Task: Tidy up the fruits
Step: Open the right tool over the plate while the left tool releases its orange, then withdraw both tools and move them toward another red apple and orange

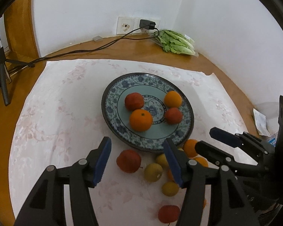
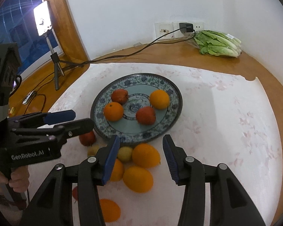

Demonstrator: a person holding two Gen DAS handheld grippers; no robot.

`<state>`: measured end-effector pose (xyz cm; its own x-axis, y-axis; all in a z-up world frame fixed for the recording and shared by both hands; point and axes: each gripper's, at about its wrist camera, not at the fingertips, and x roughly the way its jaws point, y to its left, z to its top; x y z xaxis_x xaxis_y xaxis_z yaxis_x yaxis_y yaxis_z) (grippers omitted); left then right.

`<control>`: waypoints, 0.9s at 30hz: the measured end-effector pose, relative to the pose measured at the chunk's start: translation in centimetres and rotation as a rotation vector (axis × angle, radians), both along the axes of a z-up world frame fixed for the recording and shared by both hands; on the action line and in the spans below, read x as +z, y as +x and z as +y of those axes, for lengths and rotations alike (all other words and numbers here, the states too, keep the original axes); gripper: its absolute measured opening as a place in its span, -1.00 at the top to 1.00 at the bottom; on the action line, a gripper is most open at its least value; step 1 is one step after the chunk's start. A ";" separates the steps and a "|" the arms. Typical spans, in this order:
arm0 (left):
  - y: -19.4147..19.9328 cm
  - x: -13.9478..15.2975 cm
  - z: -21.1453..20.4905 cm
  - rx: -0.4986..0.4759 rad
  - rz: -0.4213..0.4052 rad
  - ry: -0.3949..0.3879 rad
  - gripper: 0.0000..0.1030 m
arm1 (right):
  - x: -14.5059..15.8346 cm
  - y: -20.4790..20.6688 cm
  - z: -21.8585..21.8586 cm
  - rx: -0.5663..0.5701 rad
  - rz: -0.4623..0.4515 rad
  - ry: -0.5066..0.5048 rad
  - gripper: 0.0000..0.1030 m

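A blue patterned plate [image 1: 113, 101] [image 2: 171, 86] sits on a white cloth and holds two oranges [image 1: 141, 120] [image 2: 159, 99] and two red apples [image 1: 134, 101] [image 2: 145, 115]. In front of the plate lie loose fruits: a red apple [image 1: 128, 161], yellow-green fruits [image 1: 153, 172], and oranges [image 2: 146, 155] [image 2: 138, 179]. My left gripper [image 1: 137, 162] is open and empty above the loose fruits, near the red apple. My right gripper [image 2: 141, 158] is open and empty above the loose oranges. Each gripper shows in the other's view, the right gripper [image 1: 215, 139] and the left gripper [image 2: 75, 119].
Bagged lettuce [image 1: 176, 42] [image 2: 218, 43] lies at the back by the wall. A charger and cable [image 1: 148, 24] run from the wall socket. A tripod with a lit phone [image 2: 43, 18] stands at the left. The wooden table edge [image 1: 226, 69] surrounds the cloth.
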<state>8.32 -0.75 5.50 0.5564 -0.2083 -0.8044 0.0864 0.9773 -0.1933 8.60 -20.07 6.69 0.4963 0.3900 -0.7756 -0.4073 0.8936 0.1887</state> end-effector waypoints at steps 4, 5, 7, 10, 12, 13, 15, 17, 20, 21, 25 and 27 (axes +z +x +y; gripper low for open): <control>-0.7 0.1 0.0 0.000 0.001 -0.005 -0.18 | 0.3 -1.2 -0.5 0.000 0.000 0.002 0.05; -0.9 0.2 0.1 0.001 0.001 -0.005 -0.18 | 0.4 -1.4 -0.7 -0.001 0.000 0.005 0.05; -1.4 0.2 0.2 0.003 0.003 -0.003 -0.18 | 0.5 -1.8 -1.0 -0.006 -0.001 0.013 0.05; -2.0 0.2 0.4 0.007 0.008 -0.003 -0.19 | 0.7 -2.4 -1.3 -0.018 -0.004 0.019 0.05; -2.5 0.1 0.6 0.008 0.011 -0.007 -0.19 | 0.7 -2.8 -1.5 -0.027 -0.001 0.020 0.05; -2.7 0.0 0.6 0.007 0.012 -0.007 -0.19 | 0.7 -2.9 -1.6 -0.029 0.002 0.019 0.05; -3.1 0.0 0.7 0.006 0.012 -0.010 -0.19 | 0.5 -3.3 -1.7 -0.032 0.007 0.012 0.05; -3.4 -0.2 0.8 0.002 0.017 -0.010 -0.19 | 0.4 -3.7 -1.8 -0.032 0.010 0.008 0.05; -3.8 -0.6 0.9 0.000 0.034 -0.010 -0.19 | 0.4 -4.2 -1.9 -0.034 0.014 0.015 0.05; -4.1 -0.7 1.0 -0.004 0.043 -0.016 -0.19 | 0.4 -4.4 -2.0 -0.035 0.016 0.019 0.05; -4.9 -1.3 0.9 -0.013 0.063 -0.018 -0.19 | 0.3 -5.2 -2.0 -0.028 0.023 0.020 0.05; -5.3 -1.4 0.7 -0.021 0.068 -0.014 -0.19 | 0.4 -5.6 -1.9 -0.025 0.022 0.019 0.05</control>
<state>2.98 -0.07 4.07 0.4959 -0.2303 -0.8373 0.0927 0.9727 -0.2126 2.99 -22.00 7.11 0.4891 0.3923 -0.7790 -0.3810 0.8995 0.2138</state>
